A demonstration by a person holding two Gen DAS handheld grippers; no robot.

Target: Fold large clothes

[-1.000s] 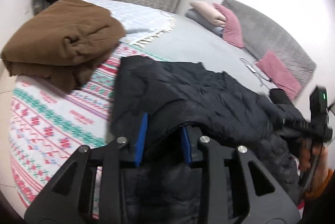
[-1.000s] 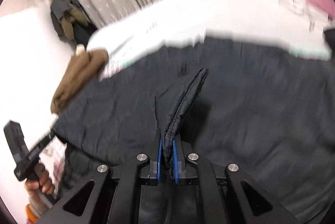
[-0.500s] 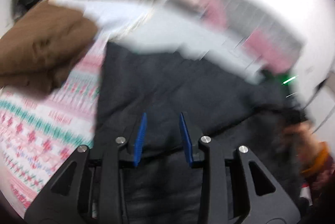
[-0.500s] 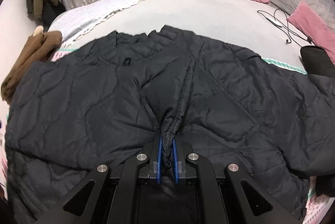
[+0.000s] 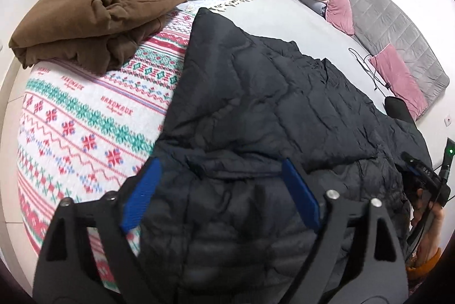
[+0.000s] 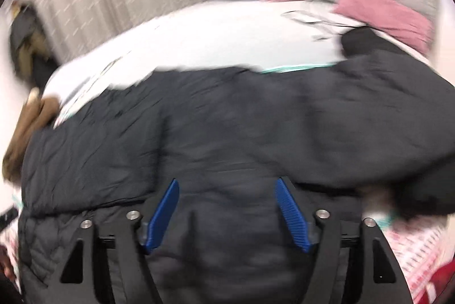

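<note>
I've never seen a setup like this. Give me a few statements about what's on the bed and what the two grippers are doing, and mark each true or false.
1. The left gripper has its jaws open. True.
2. The right gripper is clamped on a fold of the black jacket. False: its jaws are spread apart, with nothing pinched between them.
3. A brown garment lies bunched on the patterned blanket. True.
4. The brown garment lies on top of the black jacket. False: it lies apart, beside it.
5. Pink pillows sit at the far side of the bed. True.
</note>
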